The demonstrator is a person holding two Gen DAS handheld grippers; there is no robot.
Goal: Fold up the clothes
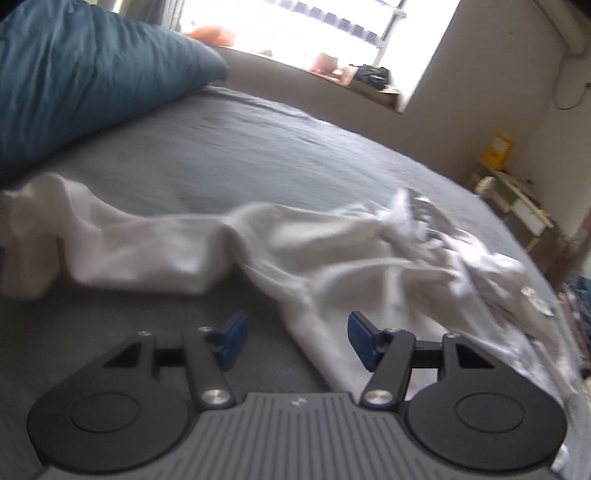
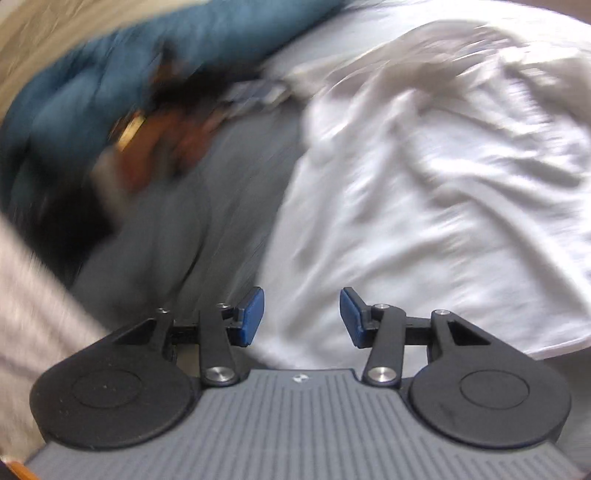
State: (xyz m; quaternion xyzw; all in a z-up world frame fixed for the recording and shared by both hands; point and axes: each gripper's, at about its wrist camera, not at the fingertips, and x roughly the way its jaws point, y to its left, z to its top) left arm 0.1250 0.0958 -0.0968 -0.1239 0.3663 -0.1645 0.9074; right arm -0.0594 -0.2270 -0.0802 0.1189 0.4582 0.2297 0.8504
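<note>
My left tongs (image 1: 295, 341) stand open over the bed, blue pads (image 1: 233, 345) apart with nothing pressed between them. A strip of the white garment (image 1: 295, 243) runs under the gap and beneath the right-hand pad, but neither pad clamps it. Beyond the tips, the garment lies crumpled across the grey bedsheet (image 1: 258, 155), stretched from the left edge of that view to the right, where it bunches into a rumpled heap. Behind it on the left I see a teal pillow (image 1: 81, 81), and further back a bright window (image 1: 295, 26) with clutter on its sill.

My right tongs (image 2: 301, 317) are open too, nothing gripped. The edge of the white garment (image 2: 424, 184) lies just under and ahead of the gap, and the cloth spreads wide over the right half of that view, loosely wrinkled on the grey bedsheet (image 2: 207, 229). To the left I make out a heavily blurred hand (image 2: 155, 147) with a gold band at the wrist, beside the teal pillow (image 2: 110, 74). What that hand holds I cannot tell through the blur.
</note>
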